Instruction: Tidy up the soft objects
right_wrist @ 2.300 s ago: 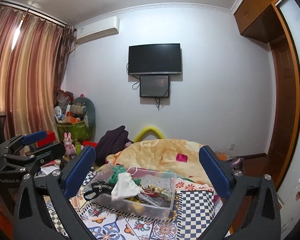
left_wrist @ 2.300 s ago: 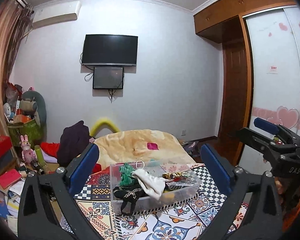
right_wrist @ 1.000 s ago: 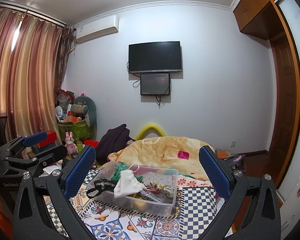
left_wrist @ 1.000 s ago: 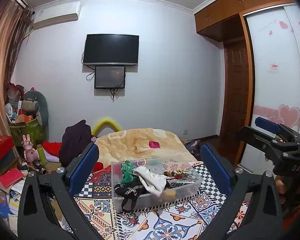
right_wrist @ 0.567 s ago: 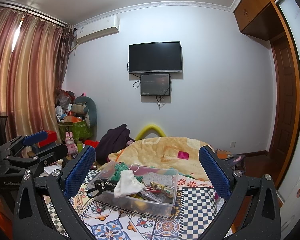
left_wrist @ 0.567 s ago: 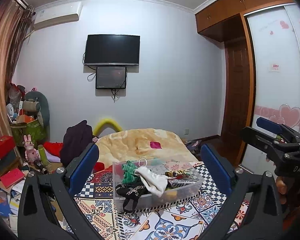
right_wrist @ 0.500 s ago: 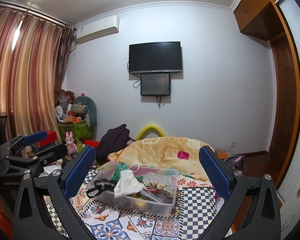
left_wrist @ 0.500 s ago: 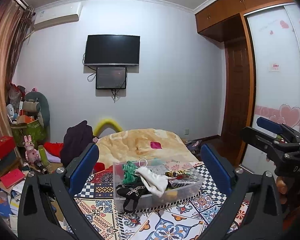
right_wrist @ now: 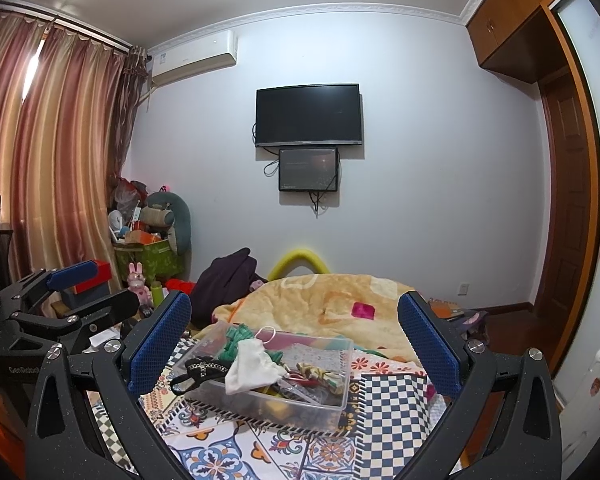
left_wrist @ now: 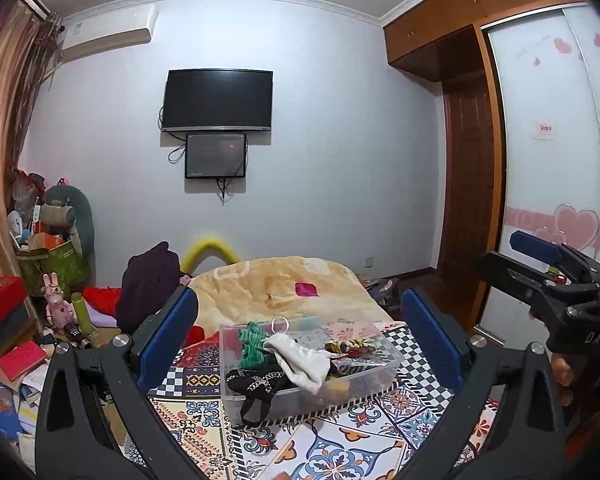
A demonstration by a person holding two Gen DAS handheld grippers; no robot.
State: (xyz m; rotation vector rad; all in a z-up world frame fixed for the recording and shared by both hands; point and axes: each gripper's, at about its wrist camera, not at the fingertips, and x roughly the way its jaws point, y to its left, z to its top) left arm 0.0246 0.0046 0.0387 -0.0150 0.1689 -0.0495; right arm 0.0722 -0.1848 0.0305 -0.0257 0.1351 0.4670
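Mostly hidden: bin (left_wrist: 312,364) contents under white cloth (left_wrist: 300,358)

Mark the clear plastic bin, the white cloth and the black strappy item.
clear plastic bin (left_wrist: 384,364), left wrist view, right front wall.
white cloth (left_wrist: 300,360), left wrist view, middle fold.
black strappy item (right_wrist: 204,368), right wrist view, studded band.
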